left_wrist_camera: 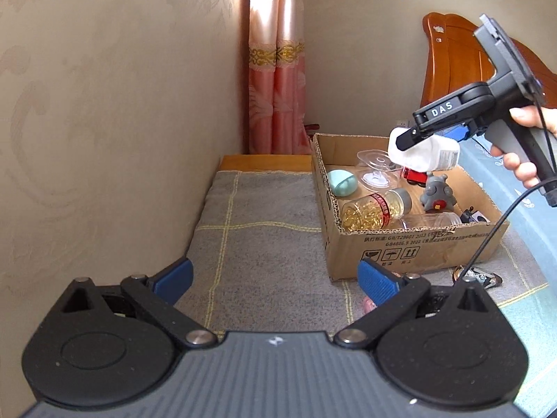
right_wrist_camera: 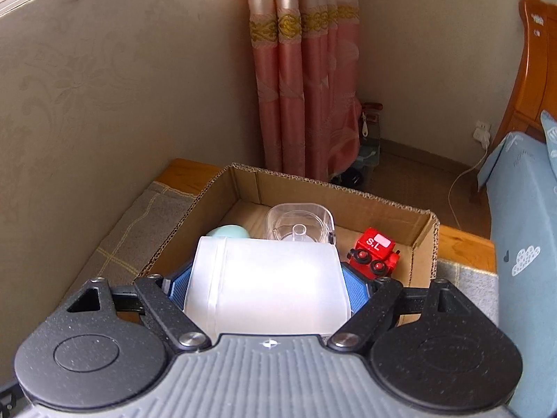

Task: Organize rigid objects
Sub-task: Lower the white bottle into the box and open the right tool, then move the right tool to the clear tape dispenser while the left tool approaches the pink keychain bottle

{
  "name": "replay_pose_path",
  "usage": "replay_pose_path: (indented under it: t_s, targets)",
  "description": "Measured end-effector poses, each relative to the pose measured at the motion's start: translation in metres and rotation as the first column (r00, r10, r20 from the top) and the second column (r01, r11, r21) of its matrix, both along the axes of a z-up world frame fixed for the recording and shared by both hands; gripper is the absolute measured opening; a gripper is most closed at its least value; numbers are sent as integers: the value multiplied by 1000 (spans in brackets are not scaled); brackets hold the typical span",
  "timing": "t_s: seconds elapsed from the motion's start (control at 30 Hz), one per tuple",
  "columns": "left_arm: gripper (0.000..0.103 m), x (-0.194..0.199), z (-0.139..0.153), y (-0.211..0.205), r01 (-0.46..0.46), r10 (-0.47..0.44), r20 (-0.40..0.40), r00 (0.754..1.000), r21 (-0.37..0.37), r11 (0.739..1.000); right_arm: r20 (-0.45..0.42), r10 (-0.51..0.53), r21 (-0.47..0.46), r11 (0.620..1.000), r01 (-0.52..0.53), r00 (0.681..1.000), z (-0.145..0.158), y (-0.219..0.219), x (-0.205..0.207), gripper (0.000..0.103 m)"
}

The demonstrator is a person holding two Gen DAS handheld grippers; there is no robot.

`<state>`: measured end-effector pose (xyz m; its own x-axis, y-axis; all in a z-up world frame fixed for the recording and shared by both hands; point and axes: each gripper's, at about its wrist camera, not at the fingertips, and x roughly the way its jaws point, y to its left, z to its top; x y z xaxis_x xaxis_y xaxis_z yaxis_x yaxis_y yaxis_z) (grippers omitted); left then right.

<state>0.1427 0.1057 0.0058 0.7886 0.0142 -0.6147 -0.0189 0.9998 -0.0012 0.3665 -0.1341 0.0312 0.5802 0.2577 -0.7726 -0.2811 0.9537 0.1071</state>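
Note:
My right gripper is shut on a white plastic bottle and holds it over the cardboard box. In the left wrist view the bottle hangs above the box, held by the right gripper. The box holds a mint egg-shaped case, a clear container, a jar of golden capsules, a grey figurine and a red toy. My left gripper is open and empty over the grey mat, left of the box.
A beige wall runs close on the left. Pink curtains hang behind. A wooden headboard and blue bedding lie to the right. Small items lie on the mat beside the box's near corner.

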Motion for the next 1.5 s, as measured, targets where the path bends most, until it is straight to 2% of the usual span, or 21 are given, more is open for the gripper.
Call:
replay_pose_path:
  t_s: [0.17, 0.6, 0.77, 0.97, 1.07, 1.2, 1.37, 1.5]
  targets:
    - [100, 0, -3, -6, 21, -21, -1, 1000, 7, 1000, 12, -29, 4, 1000, 28, 1000, -6, -9, -8, 103]
    - [101, -2, -9, -24, 65, -65, -13, 998, 14, 998, 88, -11, -40, 999, 14, 996, 7, -27, -71, 103]
    - [101, -3, -12, -28, 69, -69, -24, 997, 14, 998, 140, -60, -56, 996, 68, 988, 2, -35, -109, 103]
    - [101, -2, -21, -32, 76, -76, -53, 996, 10, 997, 161, -156, -60, 984, 168, 975, -30, -46, -153, 103]
    - [101, -2, -25, -34, 78, -78, -64, 995, 12, 997, 176, -219, -95, 967, 238, 960, -54, -50, -165, 103]
    - [101, -2, -31, -39, 92, -90, -83, 992, 17, 996, 120, -270, -118, 952, 283, 955, -86, -49, -164, 103]
    - [101, -3, -35, -43, 97, -94, -98, 991, 21, 995, 137, -295, -143, 939, 314, 946, -107, -38, -153, 103]
    - [101, -3, -34, -46, 103, -100, -97, 990, 25, 994, 115, -301, -181, 930, 318, 947, -120, -33, -145, 103]
